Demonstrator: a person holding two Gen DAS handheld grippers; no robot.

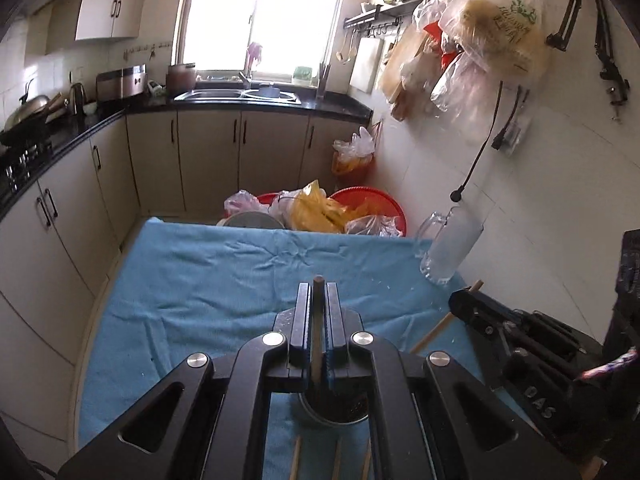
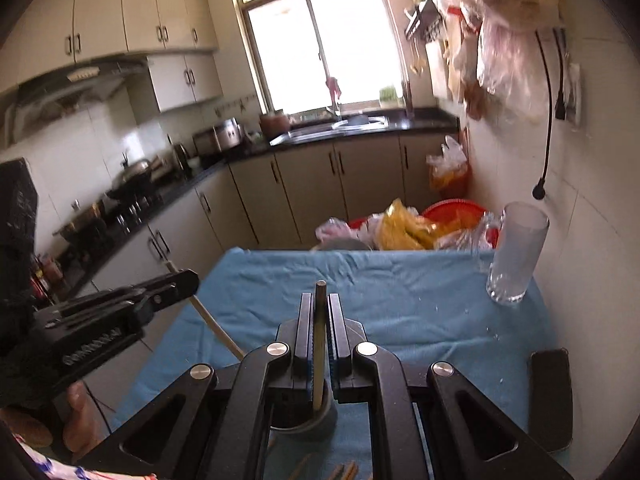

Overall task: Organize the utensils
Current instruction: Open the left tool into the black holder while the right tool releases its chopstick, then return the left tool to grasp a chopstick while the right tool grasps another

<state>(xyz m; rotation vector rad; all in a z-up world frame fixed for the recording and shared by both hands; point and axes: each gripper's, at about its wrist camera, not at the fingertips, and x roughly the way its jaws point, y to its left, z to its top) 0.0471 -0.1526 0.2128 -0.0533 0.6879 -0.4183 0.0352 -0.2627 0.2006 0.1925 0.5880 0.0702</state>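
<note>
Wooden chopsticks, one per gripper: the left gripper had its fingers closed tight on a thin brown wooden chopstick running lengthwise between the pads, tip poking just past them, and the right gripper was clamped the same way on a second, yellowish wooden chopstick. Both hung over the blue cloth-covered counter, each above a round grey metal cup sitting near the front edge, just under the fingers; whether it was one cup seen twice, could not tell for sure, likely one. Step in hand looked like dropping the sticks into a holder, either that cup or the tall frosted glass mug standing upright at the far right corner of the counter by the wall. To do it well: tilt the stick toward vertical, line the lower end over the rim, lower until it is inside before loosening the fingers, and bring the two grippers in one at a time so they do not clash. The mug looked light and could tip if nudged. Count: two grippers, two held chopsticks, about three more loose pale sticks lying on the cloth at the near edge, one glass mug, one flat black phone-like slab at the right edge.
</note>
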